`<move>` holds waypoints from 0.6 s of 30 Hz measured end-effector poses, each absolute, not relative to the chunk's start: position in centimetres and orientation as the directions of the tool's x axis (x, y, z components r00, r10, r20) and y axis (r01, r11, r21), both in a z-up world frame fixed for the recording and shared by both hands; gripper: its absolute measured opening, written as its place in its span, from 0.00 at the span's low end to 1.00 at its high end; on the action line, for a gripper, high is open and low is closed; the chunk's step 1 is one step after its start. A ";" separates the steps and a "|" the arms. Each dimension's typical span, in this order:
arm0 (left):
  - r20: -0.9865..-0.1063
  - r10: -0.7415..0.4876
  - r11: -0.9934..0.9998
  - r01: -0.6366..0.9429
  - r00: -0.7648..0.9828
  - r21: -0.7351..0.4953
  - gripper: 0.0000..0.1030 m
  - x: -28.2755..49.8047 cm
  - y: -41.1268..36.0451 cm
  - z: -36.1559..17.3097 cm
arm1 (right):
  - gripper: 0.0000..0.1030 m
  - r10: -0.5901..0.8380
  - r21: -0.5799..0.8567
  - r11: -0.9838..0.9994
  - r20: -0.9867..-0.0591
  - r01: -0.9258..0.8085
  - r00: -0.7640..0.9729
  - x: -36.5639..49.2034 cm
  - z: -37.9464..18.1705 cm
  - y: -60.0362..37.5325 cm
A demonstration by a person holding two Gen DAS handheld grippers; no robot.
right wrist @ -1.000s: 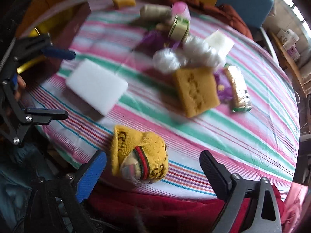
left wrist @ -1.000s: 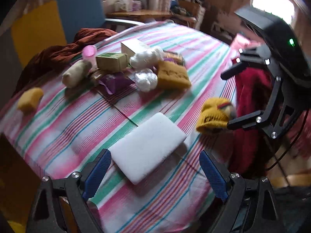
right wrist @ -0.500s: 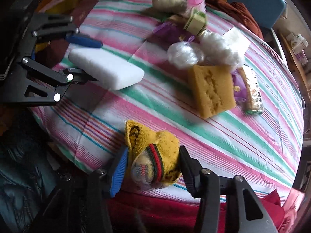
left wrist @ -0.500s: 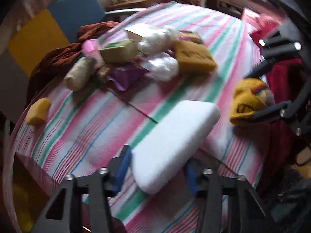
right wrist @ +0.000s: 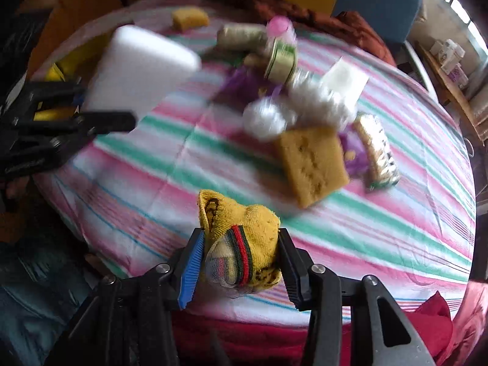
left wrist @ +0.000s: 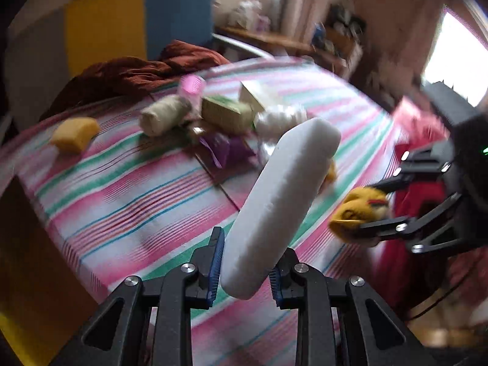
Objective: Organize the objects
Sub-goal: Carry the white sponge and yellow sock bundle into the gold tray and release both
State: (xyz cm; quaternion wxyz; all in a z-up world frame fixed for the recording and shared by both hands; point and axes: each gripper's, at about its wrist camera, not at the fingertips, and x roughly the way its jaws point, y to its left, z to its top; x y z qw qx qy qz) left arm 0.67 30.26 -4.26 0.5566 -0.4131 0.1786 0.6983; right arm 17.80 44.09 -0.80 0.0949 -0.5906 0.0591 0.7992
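A white foam block [left wrist: 283,195] is tilted up off the striped tablecloth [left wrist: 137,189], its near end pinched by my left gripper [left wrist: 247,262], which is shut on it. The right wrist view shows the same block [right wrist: 140,64] raised at the table's left edge in the left gripper [right wrist: 103,103]. A rolled yellow sock [right wrist: 244,228] with a red and green band sits between my right gripper's [right wrist: 239,262] blue pads. Those jaws are closing and press on the sock. From the left wrist view the sock [left wrist: 357,210] hangs in the right gripper [left wrist: 372,206] just off the table's right edge.
A cluster lies mid-table: a large yellow sponge [right wrist: 314,164], white plastic bundles [right wrist: 268,119], a green box [left wrist: 227,114], a beige roll [left wrist: 164,114], a purple wrapper [left wrist: 225,149] and a pink cup [left wrist: 192,87]. A small yellow sponge [left wrist: 74,134] lies apart. Brown cloth [left wrist: 137,73] and a blue chair [left wrist: 178,15] stand behind.
Both grippers closed from wide open, the left on the white block, the right on the yellow sock. Both objects have lifted off the cloth, and the block has rolled onto its edge.
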 end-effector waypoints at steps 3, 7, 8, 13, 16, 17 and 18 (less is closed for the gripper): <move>-0.734 0.677 -0.375 -0.886 -0.060 -0.273 0.27 -0.3 27.3 -2.5 | 0.46 0.061 0.018 -0.976 -0.934 -0.215 -0.353 17.9 1.1 43.8; -0.702 0.695 -0.484 -0.824 -0.157 -0.294 0.27 -1.8 22.6 -0.9 | 0.46 0.020 0.063 -0.985 -0.885 -0.163 -0.464 12.5 2.9 39.8; -0.697 0.692 -0.515 -0.804 -0.186 -0.297 0.28 -2.2 21.2 -0.7 | 0.46 0.002 0.078 -0.986 -0.875 -0.145 -0.485 11.2 3.0 38.9; -0.701 0.626 -0.690 -0.661 -0.341 -0.295 0.28 -4.6 14.0 -0.5 | 0.46 -0.103 0.137 -0.990 -0.824 -0.018 -0.558 4.6 3.7 33.3; -0.723 0.550 -0.787 -0.550 -0.419 -0.279 0.29 -5.9 9.6 -1.0 | 0.46 -0.185 0.182 -0.981 -0.810 0.062 -0.556 1.3 2.9 29.6; -0.728 0.527 -0.808 -0.524 -0.438 -0.270 0.29 -6.1 8.8 -1.1 | 0.48 -0.218 0.199 -0.975 -0.810 0.096 -0.545 0.2 2.7 28.1; -0.738 0.490 -0.839 -0.480 -0.464 -0.255 0.29 -6.3 7.3 -1.4 | 0.49 -0.247 0.213 -0.969 -0.811 0.126 -0.530 -0.3 2.5 27.1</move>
